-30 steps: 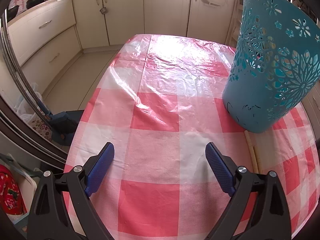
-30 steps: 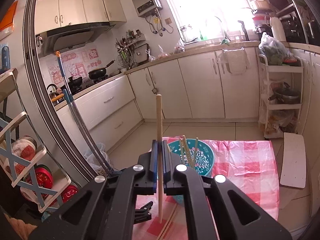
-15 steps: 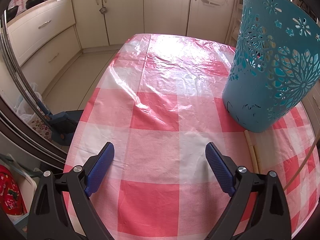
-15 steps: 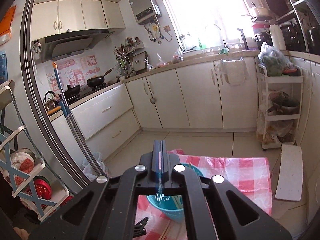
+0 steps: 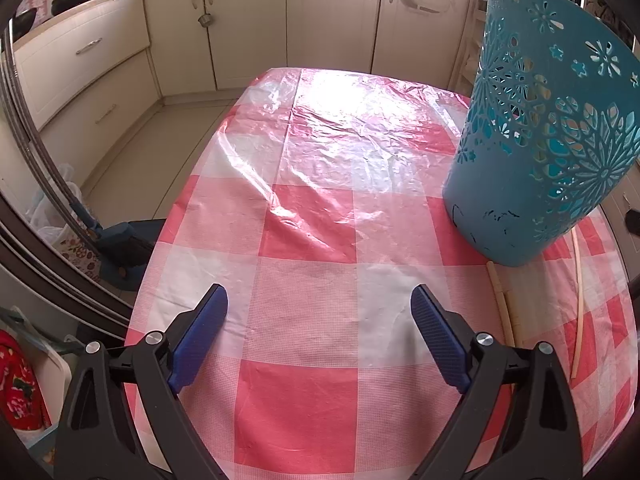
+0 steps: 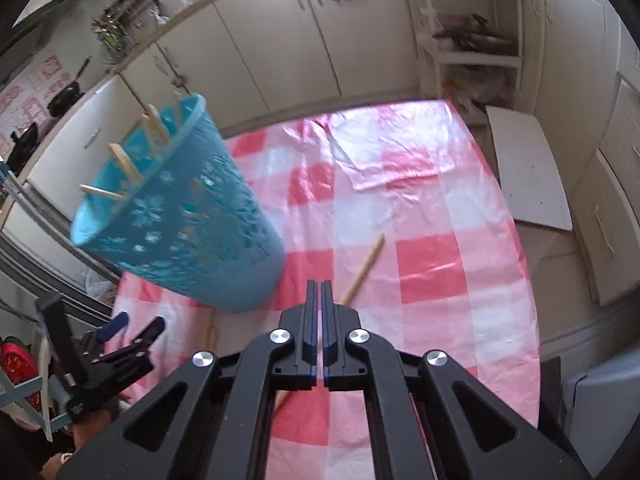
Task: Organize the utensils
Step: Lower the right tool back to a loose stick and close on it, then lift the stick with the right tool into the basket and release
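Basket [image 6: 180, 224], wooden sticks [image 6: 124, 162] inside, upright

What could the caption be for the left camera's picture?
Open left tongs hover over the checked tablecloth beside a teal basket.

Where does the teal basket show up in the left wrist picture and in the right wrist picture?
Left wrist: the teal basket fills the upper right, standing on the checked tablecloth.
Right wrist: the basket sits left of centre, wooden sticks poking over its rim.
Shared landmark: the red and white checked tablecloth under the basket.
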